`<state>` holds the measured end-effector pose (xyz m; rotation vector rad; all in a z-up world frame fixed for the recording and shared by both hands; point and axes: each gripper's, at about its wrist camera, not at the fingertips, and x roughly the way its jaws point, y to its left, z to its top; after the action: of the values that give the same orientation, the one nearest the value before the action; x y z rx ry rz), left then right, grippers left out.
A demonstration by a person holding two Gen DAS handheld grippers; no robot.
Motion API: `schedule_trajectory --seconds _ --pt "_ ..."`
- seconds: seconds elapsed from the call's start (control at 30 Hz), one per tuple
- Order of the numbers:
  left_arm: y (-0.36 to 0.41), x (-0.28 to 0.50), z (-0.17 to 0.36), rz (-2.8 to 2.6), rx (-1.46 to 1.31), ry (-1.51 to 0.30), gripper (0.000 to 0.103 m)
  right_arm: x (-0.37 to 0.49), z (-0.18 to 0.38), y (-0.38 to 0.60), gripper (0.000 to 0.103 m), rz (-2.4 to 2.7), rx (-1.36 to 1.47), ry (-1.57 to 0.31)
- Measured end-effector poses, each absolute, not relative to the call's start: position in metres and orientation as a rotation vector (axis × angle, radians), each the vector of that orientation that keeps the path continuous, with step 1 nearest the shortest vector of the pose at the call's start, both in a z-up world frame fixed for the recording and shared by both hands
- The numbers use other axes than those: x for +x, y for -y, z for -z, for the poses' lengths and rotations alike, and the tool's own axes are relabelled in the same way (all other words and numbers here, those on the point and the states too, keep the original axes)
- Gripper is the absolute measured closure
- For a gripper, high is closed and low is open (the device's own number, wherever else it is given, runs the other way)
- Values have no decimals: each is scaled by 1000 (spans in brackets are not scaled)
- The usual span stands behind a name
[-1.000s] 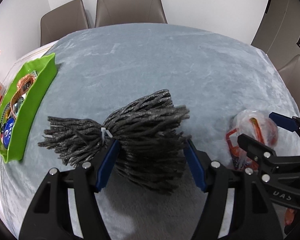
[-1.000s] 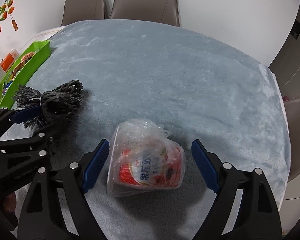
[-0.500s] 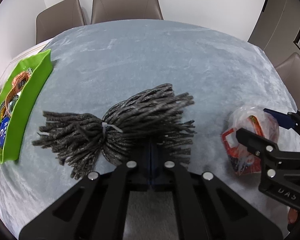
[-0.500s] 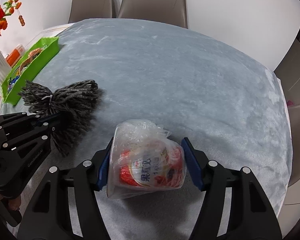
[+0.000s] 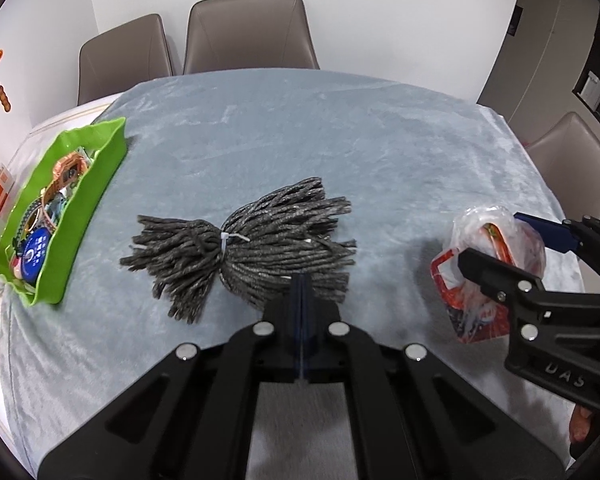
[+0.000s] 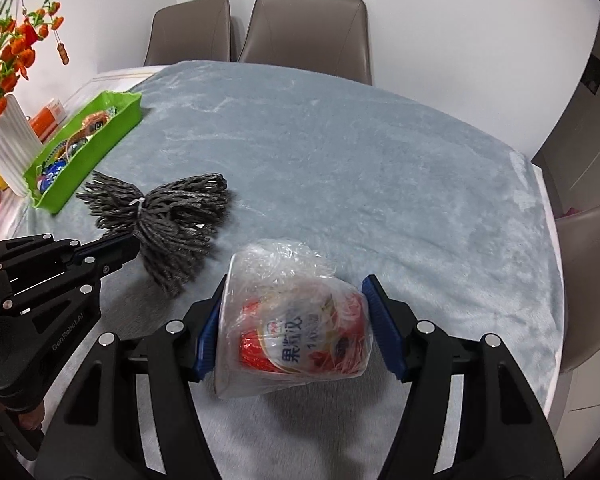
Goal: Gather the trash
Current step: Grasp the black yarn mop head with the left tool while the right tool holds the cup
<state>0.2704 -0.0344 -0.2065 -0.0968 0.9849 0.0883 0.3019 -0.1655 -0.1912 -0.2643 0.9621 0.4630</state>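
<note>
**Both grippers gripping trash on the bench**

The bench (image 6: 340,168), under grey-blue cloth, carries everything. The green tray (image 5: 96,196) sits at its left edge. Right of the tray, the grey mop head (image 5: 260,240) has strands pinched between the left gripper's (image 5: 301,280) pressed-together fingers. Further right, the right gripper (image 6: 296,324) clamps the bagged cup (image 6: 296,320).

Mop head (image 5: 252,248) lying mid-table on the cloth (image 5: 340,140), tray (image 5: 80,200) at its nine o'clock, bagged cup (image 5: 488,268) at three, chairs (image 5: 248,32) at twelve.
</note>
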Motion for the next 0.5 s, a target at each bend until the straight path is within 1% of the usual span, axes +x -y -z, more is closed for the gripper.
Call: schedule_trajectory --seconds 0.17,0.2,0.23,0.47,0.5 --pt "38 258 197 -94 -68 -971 102 285 182 175 41 -447 -249 -952" --pt "37 258 197 -99 -66 -968 102 284 182 176 41 -444 -247 -952" --pt "36 259 196 -108 -67 -964 98 283 182 177 41 -440 -246 -953" --pt "28 276 197 -130 -47 -951 97 285 183 181 41 -421 -234 -960" --pt "26 279 198 -132 -47 -949 95 285 184 182 41 -419 -233 -961"
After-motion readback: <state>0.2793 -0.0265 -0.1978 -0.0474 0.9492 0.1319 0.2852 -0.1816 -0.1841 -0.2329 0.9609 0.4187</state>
